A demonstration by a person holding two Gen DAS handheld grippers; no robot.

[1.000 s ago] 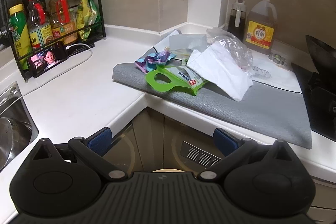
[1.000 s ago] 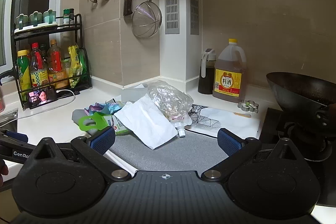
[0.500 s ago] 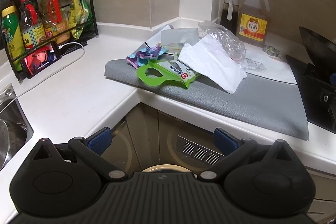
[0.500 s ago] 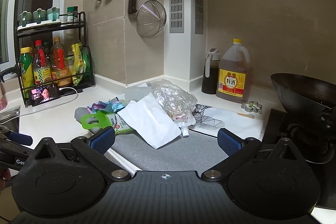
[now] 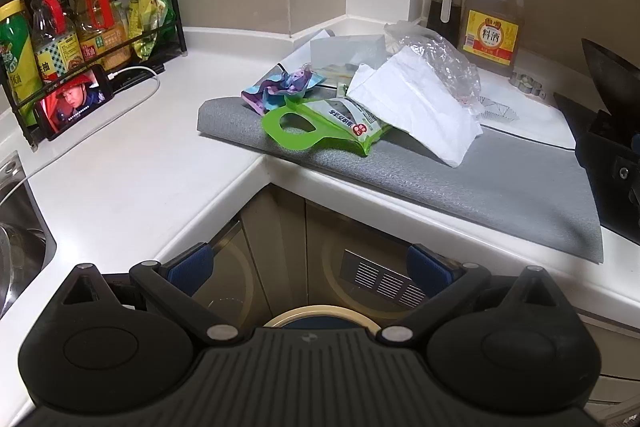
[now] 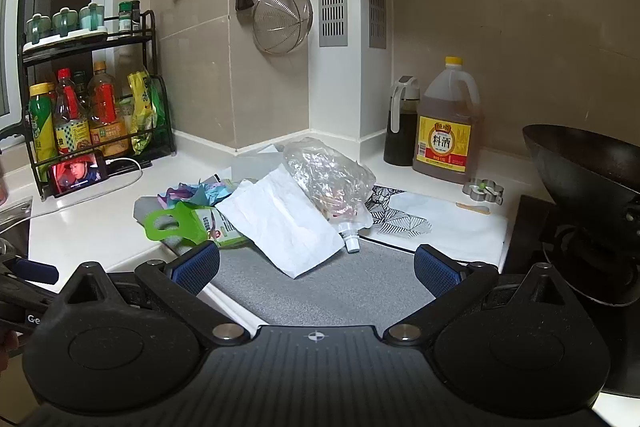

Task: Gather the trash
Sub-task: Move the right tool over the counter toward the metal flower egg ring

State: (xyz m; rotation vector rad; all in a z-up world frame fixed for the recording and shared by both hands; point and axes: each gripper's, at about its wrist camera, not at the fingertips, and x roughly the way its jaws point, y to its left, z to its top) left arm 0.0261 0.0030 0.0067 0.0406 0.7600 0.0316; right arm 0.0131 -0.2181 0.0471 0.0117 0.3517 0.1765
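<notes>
Grey mat [image 5: 460, 183] on the white counter [image 5: 132, 163] holds all the trash, and none of it looks picked up yet. On the mat lie a green pack [image 5: 328, 131], a purple wrapper [image 5: 280, 87] just behind it, a white paper bag [image 5: 420, 107] beside the pack, and a clear pouch [image 6: 328, 183] leaning on the bag. So the job looks like it is just starting, and every piece is left to grab.

The left gripper [image 5: 312, 267] hangs in front of the mat, low by the cupboard doors, with its fingers wide apart and nothing in them. The right gripper [image 6: 316, 263] is near the mat's front edge, fingers wide apart too, holding nothing.

Behind the mat stands a big jug [image 6: 448, 131] by the tiled wall. Far to the left of the mat is a rack [image 5: 80, 19] of bottles with a phone [image 5: 74, 99] in front. A black wok [image 6: 584, 171] sits to the right of the mat
</notes>
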